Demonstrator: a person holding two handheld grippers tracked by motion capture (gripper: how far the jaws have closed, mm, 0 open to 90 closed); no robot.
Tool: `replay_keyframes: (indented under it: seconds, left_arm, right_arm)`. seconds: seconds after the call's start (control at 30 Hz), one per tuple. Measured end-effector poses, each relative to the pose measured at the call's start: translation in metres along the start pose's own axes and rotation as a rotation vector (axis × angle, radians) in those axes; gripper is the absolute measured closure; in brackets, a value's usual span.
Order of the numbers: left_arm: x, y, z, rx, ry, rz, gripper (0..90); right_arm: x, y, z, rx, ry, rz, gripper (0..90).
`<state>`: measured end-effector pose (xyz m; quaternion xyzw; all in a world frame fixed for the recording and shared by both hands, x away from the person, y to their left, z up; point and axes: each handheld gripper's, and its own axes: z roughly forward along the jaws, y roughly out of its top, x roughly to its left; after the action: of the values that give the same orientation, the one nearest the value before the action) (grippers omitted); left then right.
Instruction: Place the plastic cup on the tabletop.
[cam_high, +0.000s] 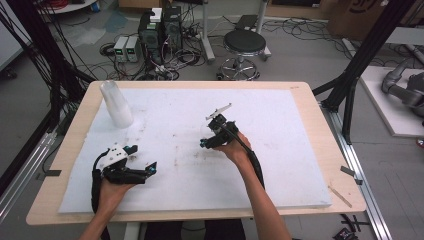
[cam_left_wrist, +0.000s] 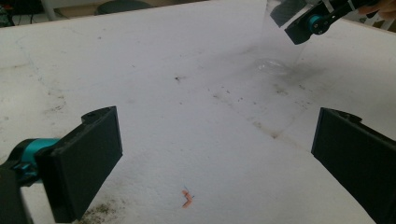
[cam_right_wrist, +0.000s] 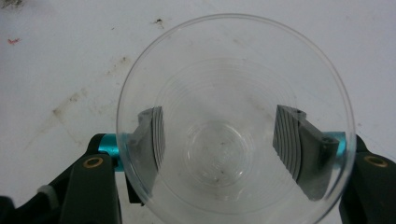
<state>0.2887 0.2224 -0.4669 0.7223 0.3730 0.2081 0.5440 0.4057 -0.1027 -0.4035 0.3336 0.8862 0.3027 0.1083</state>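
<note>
1 clear cup (cam_right_wrist: 236, 135) between jaws

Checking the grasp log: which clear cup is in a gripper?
The single clear cup between the right gripper's jaws; the stacked cups stand free at the far left.

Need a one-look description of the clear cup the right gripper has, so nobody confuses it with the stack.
Start at the white foam sheet covering the wooden table; near its middle the right gripper is shut on a single clear plastic cup, jaws pressing its sides. Unlike the tall cloudy cup stack standing alone at the far left corner, this one is see-through, single and gripped.
</note>
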Motion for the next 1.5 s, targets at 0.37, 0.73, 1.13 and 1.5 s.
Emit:
replay_keyframes:
  seconds: [0.37,0.73,1.13,1.5]
  left_arm:
    - [0.002,-0.001,-0.001,-0.013,-0.009,-0.022,1.8]
    - [0.003,-0.001,-0.001,-0.015,-0.013,-0.033,1.8]
    - [0.002,-0.002,-0.003,-0.039,-0.008,-0.021,1.8]
    - [0.002,-0.001,-0.002,-0.025,0.002,-0.022,1.8]
  right_arm:
    - [-0.001,-0.014,0.003,-0.037,-0.023,0.020,13.5]
    - [-0.001,-0.061,-0.040,-0.184,-0.009,0.023,13.5]
    - [-0.009,-0.119,-0.077,-0.326,-0.076,0.040,13.7]
    - [-0.027,-0.165,-0.088,-0.424,-0.143,0.089,14.8]
